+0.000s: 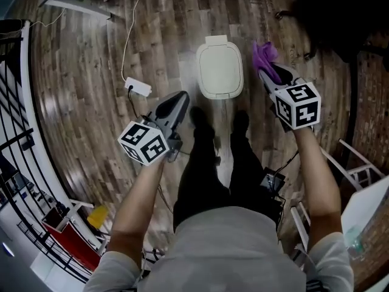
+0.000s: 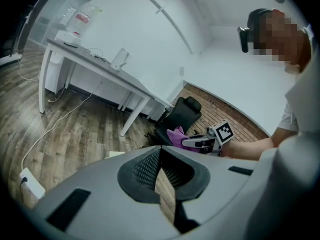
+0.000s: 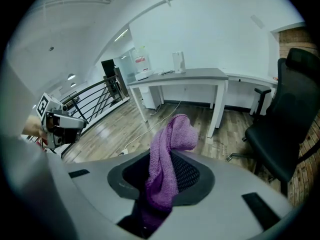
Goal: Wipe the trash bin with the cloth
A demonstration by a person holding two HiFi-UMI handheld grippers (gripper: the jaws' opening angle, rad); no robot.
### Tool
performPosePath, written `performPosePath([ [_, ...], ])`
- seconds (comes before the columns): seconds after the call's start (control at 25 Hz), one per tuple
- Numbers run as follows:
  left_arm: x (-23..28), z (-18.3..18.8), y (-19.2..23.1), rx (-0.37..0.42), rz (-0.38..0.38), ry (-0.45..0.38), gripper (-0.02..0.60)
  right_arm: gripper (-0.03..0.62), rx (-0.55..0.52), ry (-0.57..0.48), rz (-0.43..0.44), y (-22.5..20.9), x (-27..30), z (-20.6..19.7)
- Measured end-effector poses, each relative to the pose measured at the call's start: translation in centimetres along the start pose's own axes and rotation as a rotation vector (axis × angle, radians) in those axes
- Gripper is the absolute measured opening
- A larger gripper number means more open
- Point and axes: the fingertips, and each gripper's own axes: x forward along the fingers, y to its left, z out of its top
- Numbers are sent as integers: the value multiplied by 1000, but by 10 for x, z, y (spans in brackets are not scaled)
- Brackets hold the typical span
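Right gripper view: the right gripper (image 3: 169,156) has its 2 jaws clamped on the purple cloth (image 3: 172,134).
Cloth: it rises from between the dark pads, and its top folds over to the right, above the jaw tips.
Left gripper: in the left gripper view the left gripper (image 2: 160,156) has its jaws drawn together at the tips. Only a thin wedge of floor shows between them, and nothing is held.
Trash bin: in the head view the white trash bin (image 1: 219,67) stands on the wooden floor (image 1: 91,53) with its lid down. It lies just left of the right gripper's tip and ahead and to the right of the left gripper's tip. A strip of floor shows between bin and cloth.
Legs: the person's legs (image 1: 209,163) in dark trousers stand behind the bin, between the 2 grippers.
Power strip: a white power strip (image 1: 138,87) with its cable lies on the floor, ahead and left of the left gripper.
Desk: a white desk (image 3: 185,76) stands well beyond the cloth, straight ahead of the right gripper.
Chair: a black office chair (image 3: 285,119) sits to the right of the right gripper.
Railing: a black railing (image 3: 95,101) runs far off to that gripper's left.
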Motion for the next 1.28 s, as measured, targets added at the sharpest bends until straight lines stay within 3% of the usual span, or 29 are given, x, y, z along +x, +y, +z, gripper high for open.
performPosePath([
  [0.56,64,-99,122,-72,43,48,5,106,-143,136,66,-5,201,-58],
  [0.8,87,-120,153,-114,66,39,5,106,-92,165,69,-1,266,-68],
  [1.12,109,-131,163,-124,49,58,5,106,26,176,141,35,338,-62],
  [1.28,121,-134,163,-128,40,71,5,106,113,212,153,33,358,-71],
])
